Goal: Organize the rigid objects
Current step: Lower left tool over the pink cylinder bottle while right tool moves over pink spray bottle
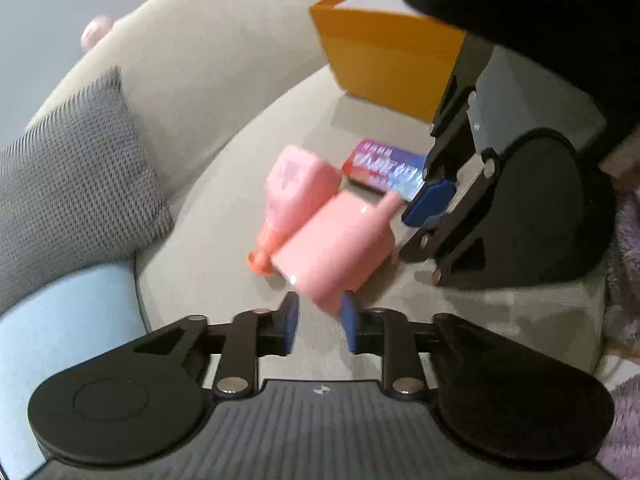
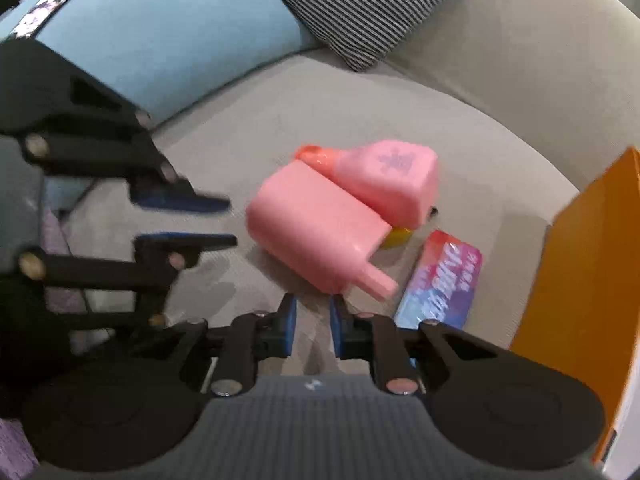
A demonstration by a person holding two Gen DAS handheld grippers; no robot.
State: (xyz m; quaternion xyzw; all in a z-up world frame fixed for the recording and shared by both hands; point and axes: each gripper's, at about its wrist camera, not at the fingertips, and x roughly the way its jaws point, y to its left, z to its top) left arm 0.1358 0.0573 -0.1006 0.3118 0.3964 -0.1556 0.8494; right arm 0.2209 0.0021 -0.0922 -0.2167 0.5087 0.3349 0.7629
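Two pink plastic bottles lie side by side on the beige sofa seat: a plain one with a short spout and one with a printed label and orange cap. A flat purple-red-blue box lies beside them, and a small yellow thing peeks out under the bottles. My left gripper is open, its fingers just short of the plain bottle's base. My right gripper is open and empty, near the plain bottle's spout end.
An open orange box stands on the seat beyond the flat box. A grey patterned cushion and a light blue cushion lean against the sofa back. A purple fuzzy blanket lies at the seat's edge.
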